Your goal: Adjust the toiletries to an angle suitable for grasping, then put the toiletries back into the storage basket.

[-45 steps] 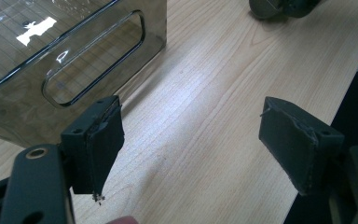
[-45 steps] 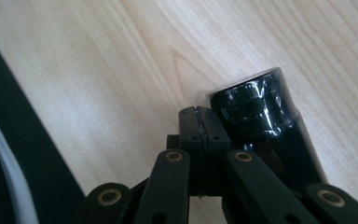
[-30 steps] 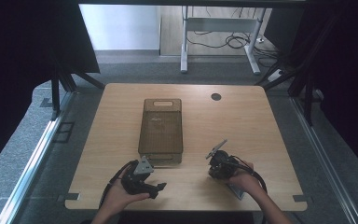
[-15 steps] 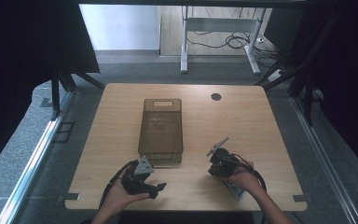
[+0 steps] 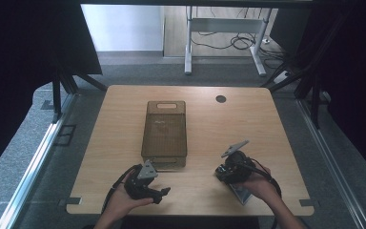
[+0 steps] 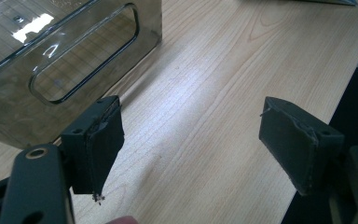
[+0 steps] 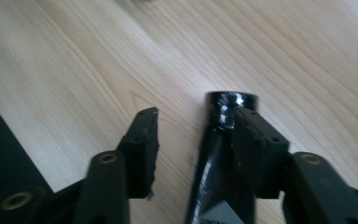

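Right gripper view: right tool [image 7: 193, 135] jaws just opened, black bottle [image 7: 223, 154] between them (touching right pad); left tool [image 6: 191, 140] open over desk [image 6: 205, 70].

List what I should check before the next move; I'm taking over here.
1. Left claw open, nothing between the jaws: ok.
2. Right claw gripping the black object: not ok. The jaws have just been opening, and one pad is clear of it.
3. Bin upright on the table: ok.
4. Bin empty: cannot tell.
5. Table between claws and bin free: ok.
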`<move>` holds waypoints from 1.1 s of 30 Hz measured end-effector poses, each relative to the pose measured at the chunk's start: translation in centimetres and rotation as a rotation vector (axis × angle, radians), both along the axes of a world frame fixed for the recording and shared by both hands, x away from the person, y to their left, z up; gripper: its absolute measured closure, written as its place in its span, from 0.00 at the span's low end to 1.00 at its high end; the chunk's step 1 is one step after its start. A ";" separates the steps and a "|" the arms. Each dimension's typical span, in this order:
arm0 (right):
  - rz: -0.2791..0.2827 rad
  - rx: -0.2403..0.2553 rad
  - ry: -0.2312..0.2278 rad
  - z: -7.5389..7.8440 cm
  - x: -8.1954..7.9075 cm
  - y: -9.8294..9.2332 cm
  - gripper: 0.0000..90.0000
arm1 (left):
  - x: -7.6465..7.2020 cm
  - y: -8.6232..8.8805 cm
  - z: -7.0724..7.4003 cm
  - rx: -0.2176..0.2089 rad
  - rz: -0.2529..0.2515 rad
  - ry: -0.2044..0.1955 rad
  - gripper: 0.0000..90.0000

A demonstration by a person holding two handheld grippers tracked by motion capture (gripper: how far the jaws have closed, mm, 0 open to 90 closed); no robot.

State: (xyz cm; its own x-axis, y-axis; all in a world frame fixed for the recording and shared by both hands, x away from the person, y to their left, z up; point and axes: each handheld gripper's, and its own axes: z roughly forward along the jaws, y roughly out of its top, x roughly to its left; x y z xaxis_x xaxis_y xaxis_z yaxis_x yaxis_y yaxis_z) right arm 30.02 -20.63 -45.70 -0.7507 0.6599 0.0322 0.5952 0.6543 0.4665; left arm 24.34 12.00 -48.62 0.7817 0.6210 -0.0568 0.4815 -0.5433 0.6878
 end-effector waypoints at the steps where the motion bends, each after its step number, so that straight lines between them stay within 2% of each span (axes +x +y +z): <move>1: -0.016 -0.003 -0.008 0.1 0.0 -0.2 0.51 | 0.0 0.0 0.0 0.000 0.001 0.000 0.25; 4: -0.069 -0.018 -0.017 0.3 0.0 -0.9 0.44 | -0.1 0.1 0.2 -0.005 0.002 -0.006 0.24; 9: -0.091 -0.045 -0.006 0.3 0.1 -1.2 0.41 | 0.0 0.1 0.1 -0.002 0.000 0.000 0.24; 12: -0.110 -0.072 0.021 -0.2 0.3 -1.3 0.38 | 0.0 0.0 0.0 0.003 -0.002 0.004 0.24; 28: -0.115 -0.152 0.121 -2.7 1.3 -0.6 0.34 | 0.0 0.0 -0.2 -0.003 -0.008 0.010 0.24; 33: -0.106 -0.179 0.132 -3.3 1.5 -0.2 0.34 | 0.1 0.2 -0.2 -0.005 -0.006 0.009 0.25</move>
